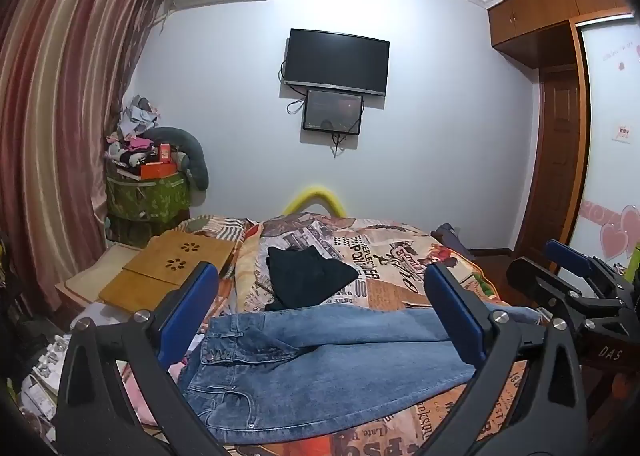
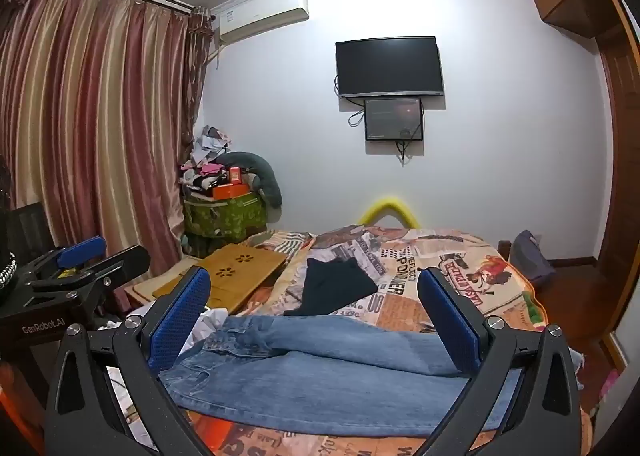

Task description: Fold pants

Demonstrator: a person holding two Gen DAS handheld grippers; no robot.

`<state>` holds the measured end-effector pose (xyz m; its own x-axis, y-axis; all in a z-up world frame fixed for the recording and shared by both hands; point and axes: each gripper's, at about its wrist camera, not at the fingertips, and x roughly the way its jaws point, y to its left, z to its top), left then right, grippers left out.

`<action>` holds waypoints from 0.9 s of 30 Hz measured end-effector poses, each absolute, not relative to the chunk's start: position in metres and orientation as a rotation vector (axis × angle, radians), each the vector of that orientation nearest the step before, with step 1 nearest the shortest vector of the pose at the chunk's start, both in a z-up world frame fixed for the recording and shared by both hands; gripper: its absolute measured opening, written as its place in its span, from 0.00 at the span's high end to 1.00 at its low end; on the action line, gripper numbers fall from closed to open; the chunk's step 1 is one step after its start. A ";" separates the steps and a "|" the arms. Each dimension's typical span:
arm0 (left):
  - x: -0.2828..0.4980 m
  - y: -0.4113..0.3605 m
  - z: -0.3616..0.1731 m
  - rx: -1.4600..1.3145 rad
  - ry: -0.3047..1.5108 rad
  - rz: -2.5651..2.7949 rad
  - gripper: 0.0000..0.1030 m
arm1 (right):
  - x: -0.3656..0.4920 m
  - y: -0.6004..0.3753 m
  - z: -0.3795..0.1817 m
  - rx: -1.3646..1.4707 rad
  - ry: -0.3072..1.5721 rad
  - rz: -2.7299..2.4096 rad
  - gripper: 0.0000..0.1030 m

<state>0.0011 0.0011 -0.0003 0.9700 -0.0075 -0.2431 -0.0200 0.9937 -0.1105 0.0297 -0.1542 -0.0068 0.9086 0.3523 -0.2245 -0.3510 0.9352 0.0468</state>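
Blue jeans (image 1: pixel 320 372) lie spread across the near end of the patterned bedspread (image 1: pixel 396 256), waistband at the left, legs running right. They show in the right wrist view (image 2: pixel 332 376) too. My left gripper (image 1: pixel 320 304) is open and empty, held above the jeans' waist part. My right gripper (image 2: pixel 316 308) is open and empty above the legs. The right gripper shows at the right edge of the left wrist view (image 1: pixel 580 280); the left gripper shows at the left edge of the right wrist view (image 2: pixel 84 260).
A folded black garment (image 1: pixel 308 276) lies mid-bed beyond the jeans. A wooden lap desk (image 1: pixel 176 268) sits at the bed's left side. A green bin heaped with clothes (image 1: pixel 148 192) stands by the striped curtain (image 1: pixel 60 116). A wardrobe (image 1: pixel 560 136) is at the right.
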 end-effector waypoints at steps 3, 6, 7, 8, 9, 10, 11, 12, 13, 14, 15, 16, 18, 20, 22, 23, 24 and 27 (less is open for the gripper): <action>0.003 -0.001 -0.004 -0.097 0.248 0.018 0.00 | 0.030 -0.155 -0.007 0.002 0.236 0.362 0.00; 0.010 -0.014 -0.012 -0.084 0.253 0.012 0.00 | 0.030 -0.155 -0.006 0.003 0.237 0.361 0.00; 0.011 -0.019 -0.013 -0.080 0.253 0.013 0.00 | 0.030 -0.156 -0.007 0.005 0.236 0.362 0.00; 0.016 -0.021 -0.019 -0.080 0.255 0.009 0.00 | 0.030 -0.156 -0.007 0.006 0.237 0.362 0.00; 0.019 -0.021 -0.023 -0.083 0.255 0.006 0.00 | 0.029 -0.155 -0.007 0.006 0.236 0.362 0.00; 0.018 -0.008 -0.017 -0.106 0.256 -0.009 0.00 | 0.032 -0.157 -0.007 0.005 0.236 0.361 0.00; 0.015 -0.003 -0.013 -0.112 0.254 -0.015 0.00 | 0.037 -0.164 -0.009 0.005 0.237 0.361 0.00; 0.016 -0.002 -0.013 -0.112 0.254 -0.017 0.00 | 0.037 -0.164 -0.009 0.005 0.236 0.361 0.00; 0.017 -0.001 -0.013 -0.113 0.252 -0.019 0.00 | 0.041 -0.166 -0.010 0.006 0.238 0.361 0.00; 0.012 0.000 -0.010 -0.113 0.245 -0.020 0.00 | 0.041 -0.166 -0.009 0.006 0.239 0.361 0.00; 0.012 0.002 -0.009 -0.113 0.242 -0.019 0.00 | 0.040 -0.165 -0.009 0.006 0.239 0.359 0.00; 0.010 0.004 -0.009 -0.112 0.240 -0.020 0.00 | 0.040 -0.165 -0.008 0.005 0.239 0.358 0.00; 0.010 0.001 -0.007 -0.104 0.240 -0.019 0.00 | 0.042 -0.167 -0.008 0.003 0.239 0.356 0.00; 0.010 -0.001 -0.007 -0.099 0.240 -0.019 0.00 | 0.042 -0.173 -0.006 0.004 0.238 0.356 0.00; 0.011 -0.003 -0.008 -0.096 0.241 -0.021 0.00 | 0.041 -0.171 -0.006 0.005 0.239 0.354 0.00; 0.011 -0.003 -0.007 -0.096 0.242 -0.021 0.00 | 0.042 -0.179 -0.007 0.007 0.241 0.350 0.00; 0.010 -0.003 -0.006 -0.095 0.242 -0.023 0.00 | 0.043 -0.181 -0.009 0.007 0.239 0.348 0.00; 0.010 -0.003 -0.006 -0.097 0.243 -0.025 0.00 | 0.043 -0.182 -0.009 0.005 0.239 0.347 0.00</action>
<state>0.0100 -0.0027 -0.0056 0.9703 -0.0369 -0.2390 0.0135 0.9950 -0.0988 0.0430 -0.1823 -0.0087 0.9128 0.3371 -0.2306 -0.3359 0.9408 0.0460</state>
